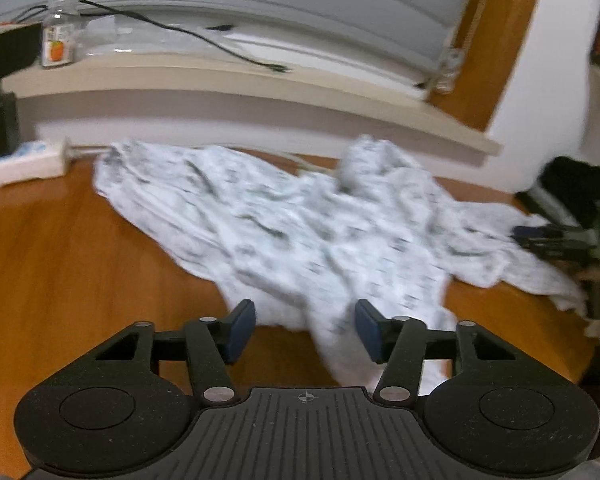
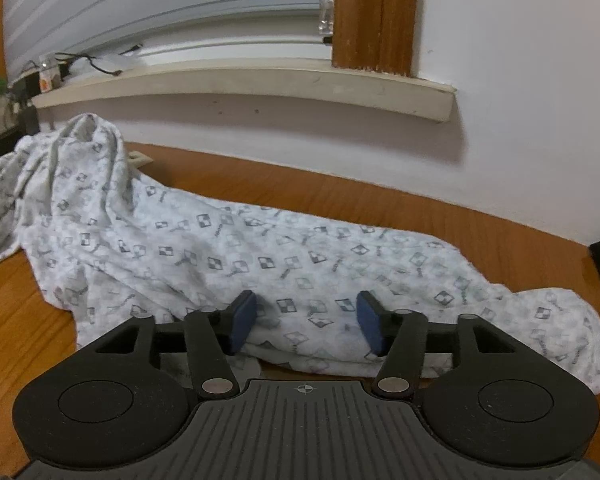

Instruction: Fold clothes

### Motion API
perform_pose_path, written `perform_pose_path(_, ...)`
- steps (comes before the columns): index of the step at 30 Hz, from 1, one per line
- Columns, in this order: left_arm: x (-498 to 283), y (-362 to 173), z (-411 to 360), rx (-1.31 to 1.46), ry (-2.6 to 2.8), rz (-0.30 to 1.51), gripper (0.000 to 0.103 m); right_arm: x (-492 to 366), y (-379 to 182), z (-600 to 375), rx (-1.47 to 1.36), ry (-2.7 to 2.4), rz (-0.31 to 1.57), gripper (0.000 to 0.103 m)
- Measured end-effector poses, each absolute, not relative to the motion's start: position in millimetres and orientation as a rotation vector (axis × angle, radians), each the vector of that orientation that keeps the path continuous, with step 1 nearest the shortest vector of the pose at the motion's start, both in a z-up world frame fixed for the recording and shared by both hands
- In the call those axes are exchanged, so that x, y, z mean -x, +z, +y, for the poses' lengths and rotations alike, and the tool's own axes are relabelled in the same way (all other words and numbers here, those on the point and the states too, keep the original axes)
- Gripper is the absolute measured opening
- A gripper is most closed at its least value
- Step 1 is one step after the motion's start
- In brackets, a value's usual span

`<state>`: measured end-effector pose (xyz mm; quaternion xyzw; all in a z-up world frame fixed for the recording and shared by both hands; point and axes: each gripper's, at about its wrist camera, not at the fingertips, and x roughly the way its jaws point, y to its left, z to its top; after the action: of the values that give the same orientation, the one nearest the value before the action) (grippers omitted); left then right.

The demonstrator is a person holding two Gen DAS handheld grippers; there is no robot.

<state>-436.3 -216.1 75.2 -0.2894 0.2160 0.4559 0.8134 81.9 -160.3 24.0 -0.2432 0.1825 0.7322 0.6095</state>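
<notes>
A white garment with a grey checked print (image 1: 300, 224) lies crumpled across the wooden table (image 1: 60, 248), blurred in the left wrist view. My left gripper (image 1: 306, 328) hovers open at its near edge, and a strip of the cloth runs down beside the right pad (image 1: 368, 330) without being pinched. My right gripper (image 2: 306, 326) is open just above a flatter stretch of the same garment (image 2: 260, 248), with nothing pressed between its blue pads (image 2: 244, 320). In the left wrist view the right gripper (image 1: 560, 236) shows at the right edge, over the garment's far end.
A pale window sill (image 2: 260, 80) runs along the white wall behind the table, carrying a clear bottle (image 1: 60, 36) and a black cable (image 1: 204, 36). A white pack (image 1: 24, 164) lies at the table's back left. Dark items (image 1: 576, 188) sit at the right end.
</notes>
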Motion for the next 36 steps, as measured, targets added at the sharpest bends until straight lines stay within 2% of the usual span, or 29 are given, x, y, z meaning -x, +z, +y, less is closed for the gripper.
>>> perform_pose_path(5, 417.5, 62.4, -222.7, 0.624, 0.908, 0.474, 0.048, -80.5, 23.6, -159.9, 0.562, 1.661, 0.413, 0.060)
perform_pose_path(7, 412.1, 59.8, -226.0, 0.594, 0.900, 0.485, 0.032, -80.7, 23.5, -159.8, 0.562, 1.657, 0.414, 0.062)
perform_pose_path(8, 411.4, 59.9, -227.8, 0.581, 0.900, 0.484, 0.019, -80.8, 23.5, -159.8, 0.562, 1.656, 0.415, 0.062)
perform_pose_path(11, 418.0, 68.4, -233.5, 0.537, 0.929, 0.463, 0.008, -81.2, 23.3, -159.7, 0.560, 1.653, 0.418, 0.063)
perform_pose_path(14, 436.8, 86.2, -240.4, 0.491, 0.988, 0.438, 0.007, -80.9, 23.4, -159.9, 0.561, 1.651, 0.417, 0.063)
perform_pose_path(22, 532.5, 146.0, -255.7, 0.378, 1.253, 0.400, 0.006, -75.6, 24.9, -162.8, 0.579, 1.633, 0.379, 0.064)
perform_pose_path(27, 578.5, 153.4, -251.4, 0.440, 1.323, 0.437, 0.008, -71.2, 32.1, -174.2, 0.566, 1.644, 0.383, 0.063)
perform_pose_path(31, 577.2, 141.0, -246.1, 0.473, 1.323, 0.500, 0.021, -74.3, 44.6, -188.1, 0.534, 1.673, 0.408, 0.063)
perform_pose_path(33, 572.6, 139.7, -246.0, 0.463, 1.318, 0.509, 0.036, -77.2, 50.8, -194.8, 0.529, 1.678, 0.414, 0.063)
perform_pose_path(36, 560.3, 141.6, -247.2, 0.426, 1.307, 0.507, 0.044, -80.6, 56.1, -205.2, 0.549, 1.670, 0.406, 0.063)
